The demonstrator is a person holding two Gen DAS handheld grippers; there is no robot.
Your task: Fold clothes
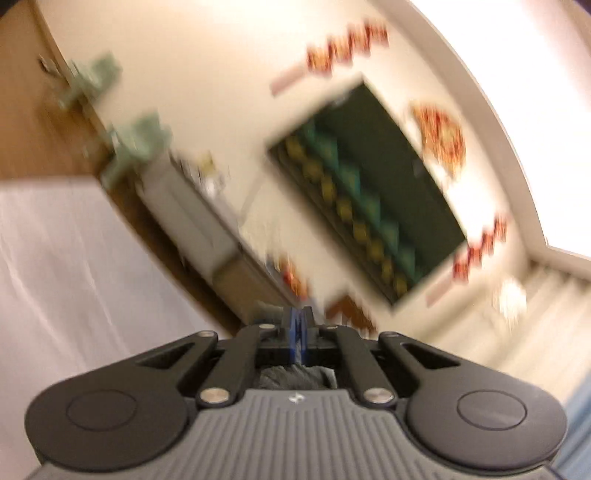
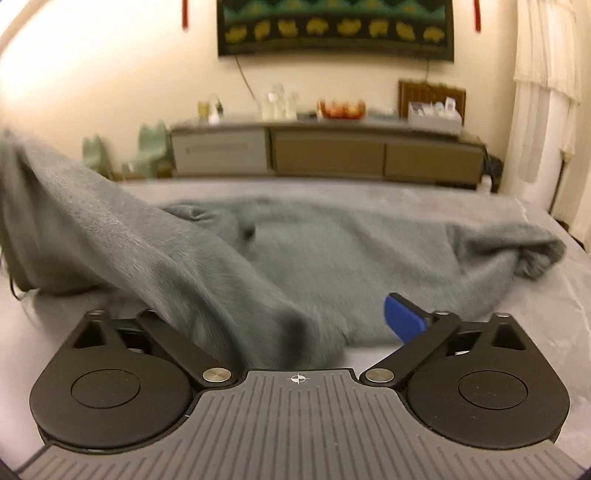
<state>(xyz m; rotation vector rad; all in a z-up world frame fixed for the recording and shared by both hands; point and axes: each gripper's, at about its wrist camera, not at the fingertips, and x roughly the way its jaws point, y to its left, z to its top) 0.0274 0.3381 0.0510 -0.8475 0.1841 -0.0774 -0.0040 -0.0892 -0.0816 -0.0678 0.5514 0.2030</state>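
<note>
Pale bedsheet [image 2: 535, 317] carries the grey garment [image 2: 332, 251] — one end lifted toward nine o'clock. Left gripper [image 1: 298, 325] is clamped on grey cloth; right gripper [image 2: 295, 325] gapes wide — fabric draped between its fingers.

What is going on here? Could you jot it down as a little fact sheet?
Job: folding clothes
Garment: grey sweater, partly flat, one end lifted at the left
Surface: pale sheet over a bed or table
Left gripper: shut, grey cloth pinched behind its blue pads, tilted up toward the wall
Right gripper: open, low beside the sweater's near edge, one blue pad showing
Background: low cabinet, dark wall hanging
</note>
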